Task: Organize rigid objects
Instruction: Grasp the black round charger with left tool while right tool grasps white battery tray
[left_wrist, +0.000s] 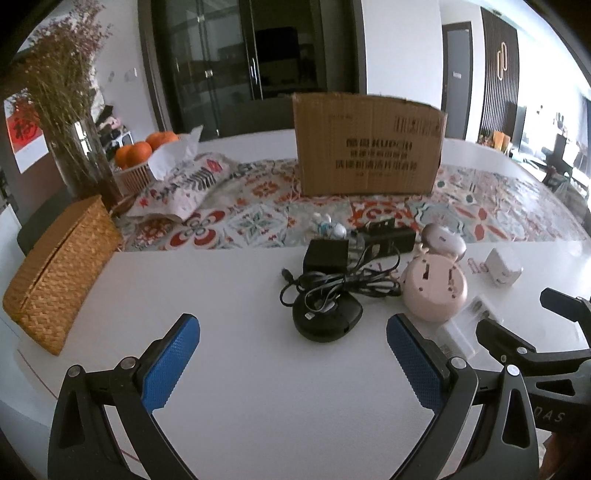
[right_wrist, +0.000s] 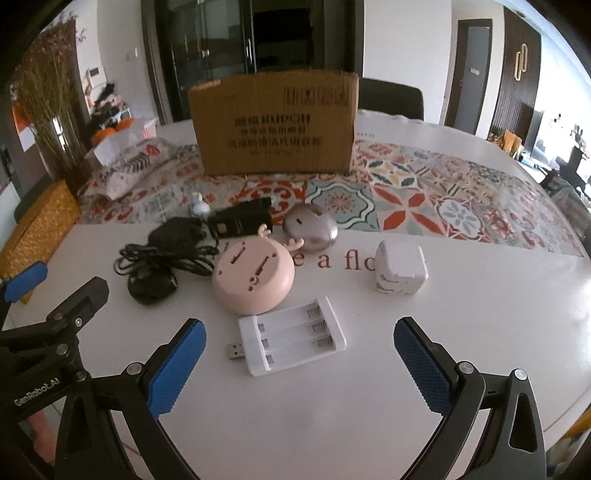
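Observation:
Several small devices lie on the white table (right_wrist: 461, 332). A white battery charger (right_wrist: 291, 339) with a USB plug lies between the fingers of my open right gripper (right_wrist: 300, 325). Behind it are a pink round device (right_wrist: 253, 277), a white cube plug (right_wrist: 400, 269), a metallic egg-shaped case (right_wrist: 310, 227) and a black block (right_wrist: 240, 221). My left gripper (left_wrist: 292, 320) is open, just short of a black puck (left_wrist: 327, 319) with its tangled cable (left_wrist: 343, 280) and adapter (left_wrist: 325, 254). A small white-blue figurine (left_wrist: 328, 227) stands beyond. A cardboard box (left_wrist: 369, 147) stands upright at the back.
A woven basket (left_wrist: 62, 273) sits at the left edge, with a vase of dried flowers (left_wrist: 81, 155), oranges (left_wrist: 140, 153) and a fabric tissue pouch (left_wrist: 184, 184) behind it. A patterned runner (right_wrist: 424, 192) crosses the table. A dark chair (right_wrist: 391, 98) stands behind the box.

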